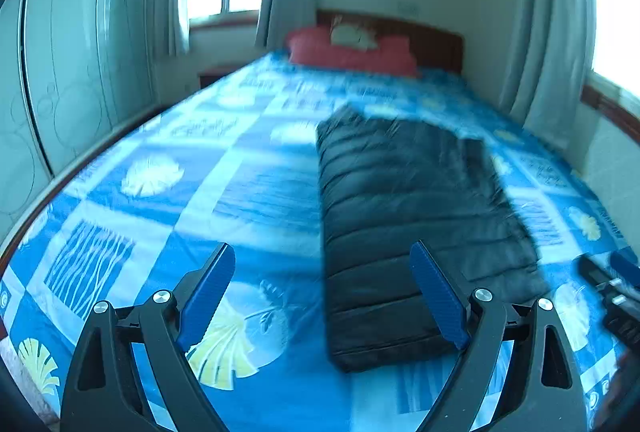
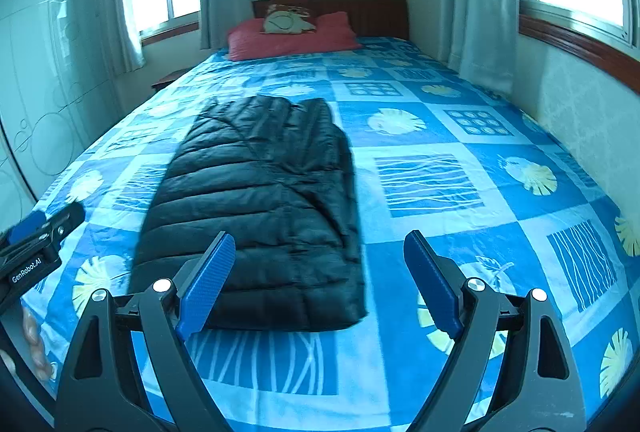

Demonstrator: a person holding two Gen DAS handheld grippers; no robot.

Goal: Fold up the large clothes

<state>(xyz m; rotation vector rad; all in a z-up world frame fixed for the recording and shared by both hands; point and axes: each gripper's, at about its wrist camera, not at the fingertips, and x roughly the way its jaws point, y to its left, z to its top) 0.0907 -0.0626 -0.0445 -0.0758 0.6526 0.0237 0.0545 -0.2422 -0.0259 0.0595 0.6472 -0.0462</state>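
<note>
Your left tool (image 1: 322, 292) is nearest in its own view, with both blue pads spread wide and nothing between them. It hangs above the near end of the bed (image 1: 168, 192), and its right pad stands over the near left part of the black puffer jacket (image 1: 404, 216). Your right tool (image 2: 320, 282) is also spread wide and holds nothing. It hangs over the near right corner of the jacket (image 2: 260, 200), and its left pad (image 2: 206, 288) covers a bit of the near hem.

The jacket lies flat on the blue patterned bed cover, already folded into one long narrow strip that runs from near to far. Its near end is a thick rounded edge, and its far end looks thinner and more wrinkled.

I judge this jacket to be light and very soft, full of air, with a smooth shell that can slip between the pads. A shallow pinch on the surface would probably slide off. Better to take the near edge deep, through all layers, one tool at each near corner, and press well. When you lift, the strip will likely sag in the middle and want to spring open.

Farther away, a red pillow (image 2: 288, 36) and a small pale cushion (image 2: 286, 22) lie at the wooden headboard (image 2: 360, 12).
</note>
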